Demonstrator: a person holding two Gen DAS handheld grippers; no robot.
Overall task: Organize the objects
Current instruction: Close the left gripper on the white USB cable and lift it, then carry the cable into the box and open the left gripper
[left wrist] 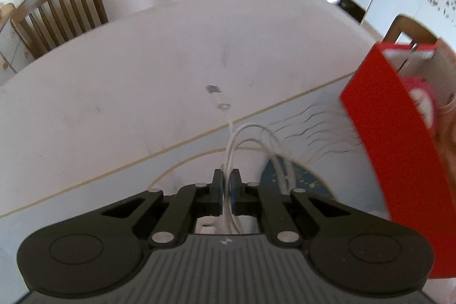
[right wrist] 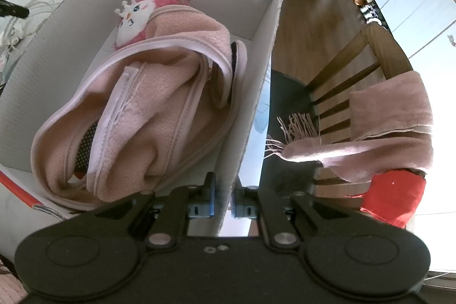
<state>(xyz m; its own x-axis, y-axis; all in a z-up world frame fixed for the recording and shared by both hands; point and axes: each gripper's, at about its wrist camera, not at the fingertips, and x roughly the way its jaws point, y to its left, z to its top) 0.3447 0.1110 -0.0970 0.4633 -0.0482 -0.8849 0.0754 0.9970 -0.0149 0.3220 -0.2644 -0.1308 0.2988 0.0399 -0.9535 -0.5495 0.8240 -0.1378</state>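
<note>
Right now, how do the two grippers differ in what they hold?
The left gripper pinches a thin white cable, loose loops lying on the table; the right gripper clamps the stiff wall of the cardboard box. The cable is limp, while the box wall stands upright. Both grippers are closed on something.

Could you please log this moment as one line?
left gripper: shut on white cable | right gripper: shut on red-and-white cardboard box wall

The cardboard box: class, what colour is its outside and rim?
Red; the box shows it best in the left wrist view, with white inner walls.
</note>
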